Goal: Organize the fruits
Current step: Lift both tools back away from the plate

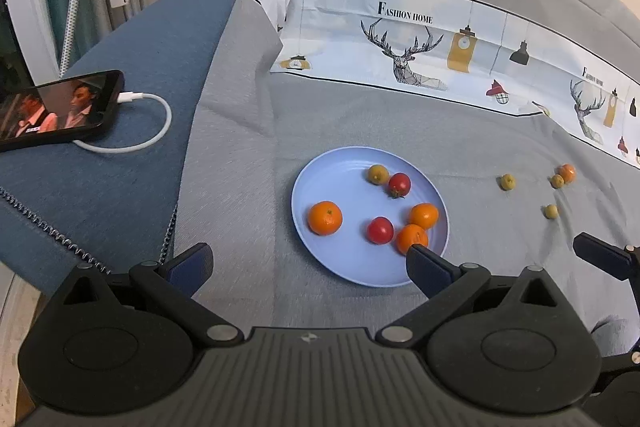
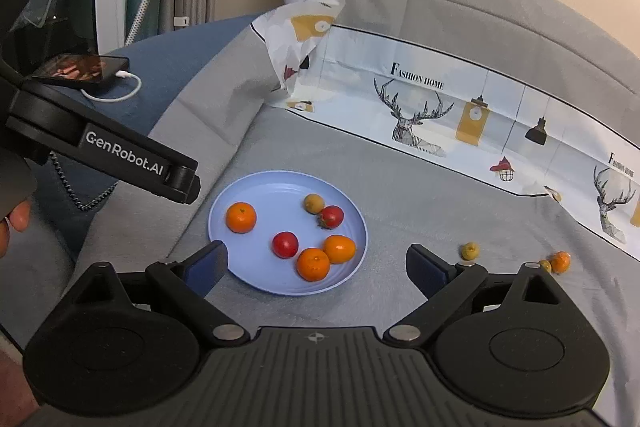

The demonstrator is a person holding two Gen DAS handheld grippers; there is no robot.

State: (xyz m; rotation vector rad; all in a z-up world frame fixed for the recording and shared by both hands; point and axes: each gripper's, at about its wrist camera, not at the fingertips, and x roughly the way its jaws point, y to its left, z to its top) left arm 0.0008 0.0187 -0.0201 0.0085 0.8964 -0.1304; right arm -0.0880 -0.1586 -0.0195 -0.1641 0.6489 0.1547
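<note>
A blue plate [image 1: 340,267] [image 2: 256,279] sits on the grey cloth. It holds three oranges [image 1: 325,217] [image 2: 241,217], two red tomatoes [image 1: 380,230] [image 2: 285,244] and one small yellow-green fruit [image 1: 378,173] [image 2: 313,203]. Off the plate to the right lie three small yellow-green fruits [image 1: 508,181] [image 2: 469,250] and one small orange [image 1: 567,172] [image 2: 560,261]. My left gripper [image 1: 308,263] is open and empty above the plate's near edge. My right gripper [image 2: 316,263] is open and empty, also above the plate's near side.
A phone [image 1: 56,111] [image 2: 82,71] with a white cable lies on the blue cushion at the left. A printed paper backdrop [image 1: 420,39] [image 2: 440,99] stands behind the plate. The left gripper's body [image 2: 104,147] juts in at the right wrist view's left.
</note>
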